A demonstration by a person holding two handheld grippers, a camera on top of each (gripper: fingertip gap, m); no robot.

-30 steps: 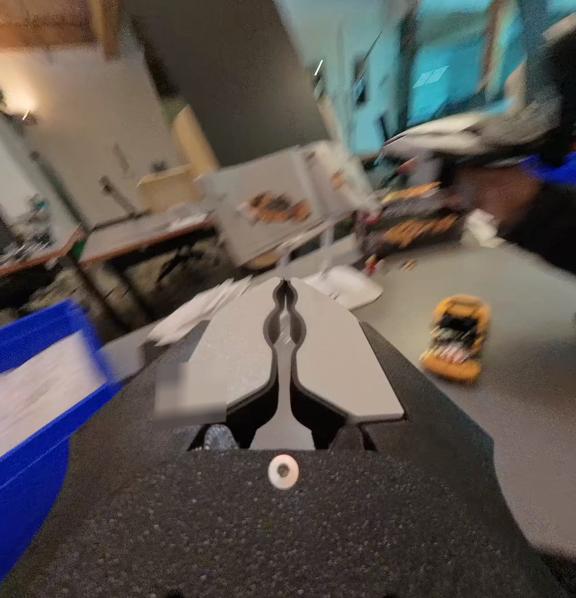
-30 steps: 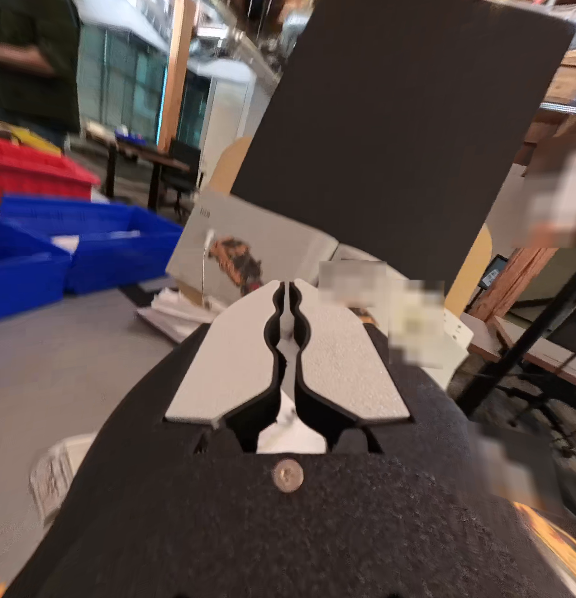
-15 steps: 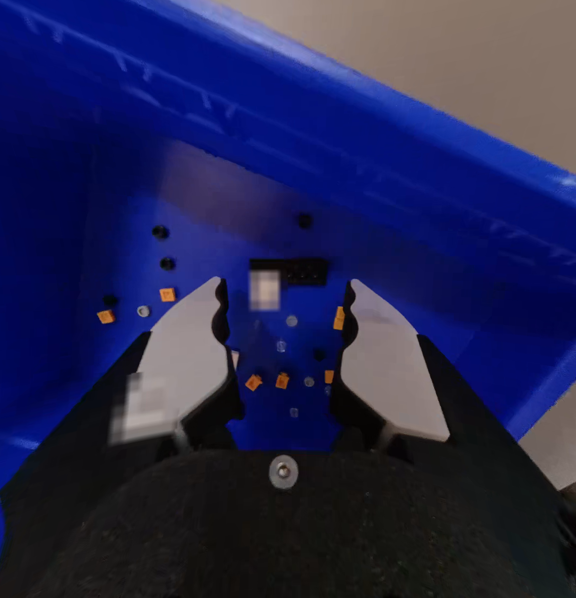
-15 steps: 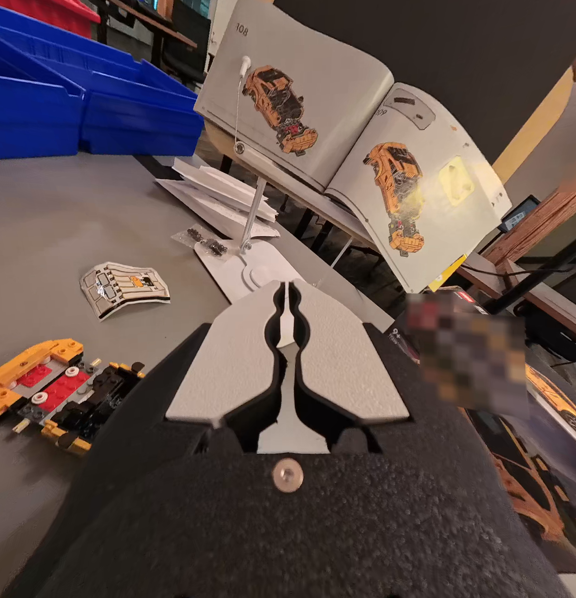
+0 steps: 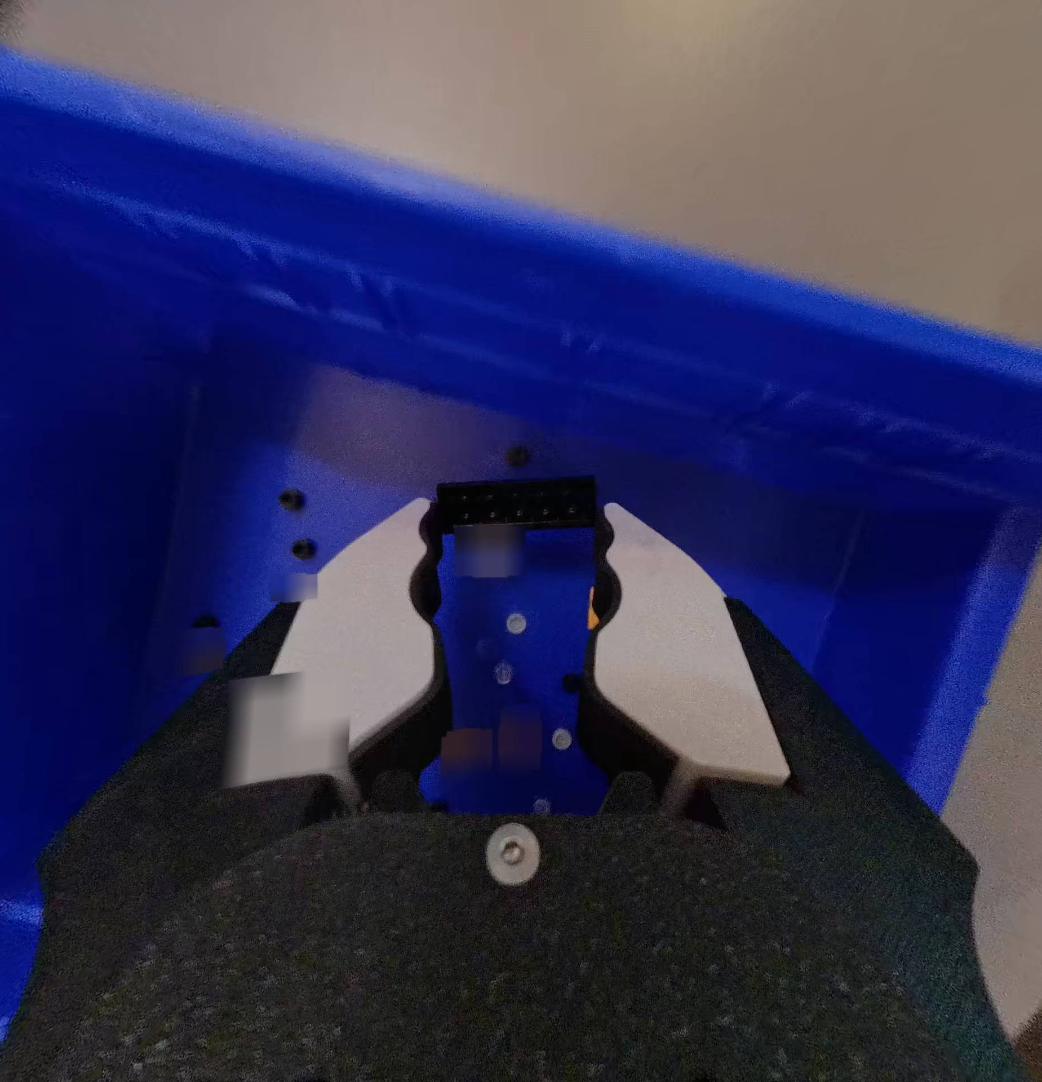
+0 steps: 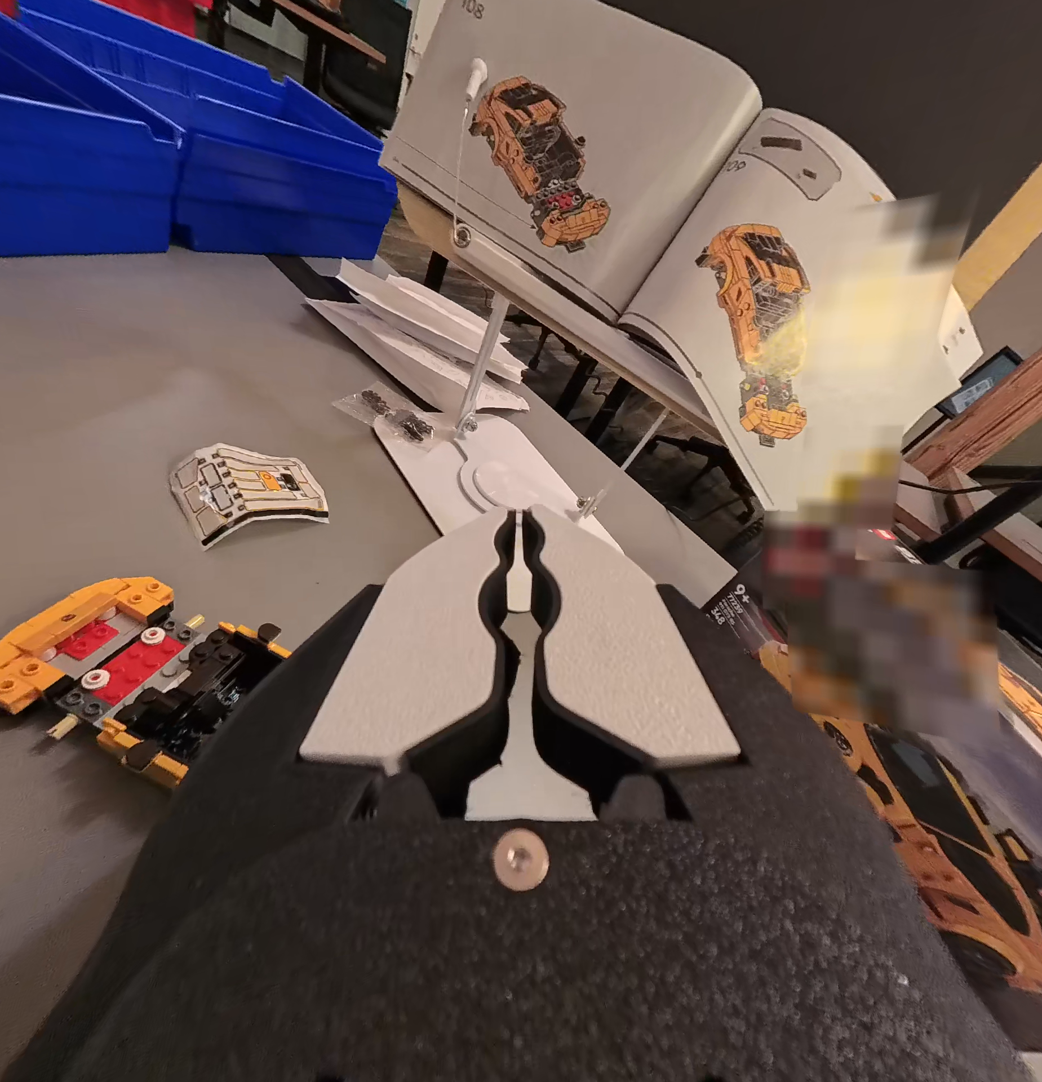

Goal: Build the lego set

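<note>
My left gripper (image 5: 515, 515) is open inside a blue bin (image 5: 506, 328), low over its floor. A long black studded plate (image 5: 515, 503) lies between the fingertips, which flank its two ends; I cannot tell whether they touch it. Small round clear and black pieces (image 5: 515, 623) and an orange piece (image 5: 591, 609) lie scattered on the bin floor. My right gripper (image 6: 518, 518) is shut and empty above the grey table (image 6: 97, 363). The partly built orange, black and red lego car (image 6: 114, 667) sits on the table to its left.
An open instruction booklet (image 6: 594, 193) stands on a white stand (image 6: 495, 468) ahead of the right gripper. A sticker sheet (image 6: 246, 492), a small bag of black parts (image 6: 389, 410) and loose papers (image 6: 424, 334) lie near it. Blue bins (image 6: 155, 158) stand at the back left. The set's box (image 6: 946, 819) lies at the right. About 50 cm separates my left fingertips from my right.
The left gripper swung from above the table into the blue bin, opened, and has moved down to the black plate. The right gripper tilted down toward the table and stayed shut.
</note>
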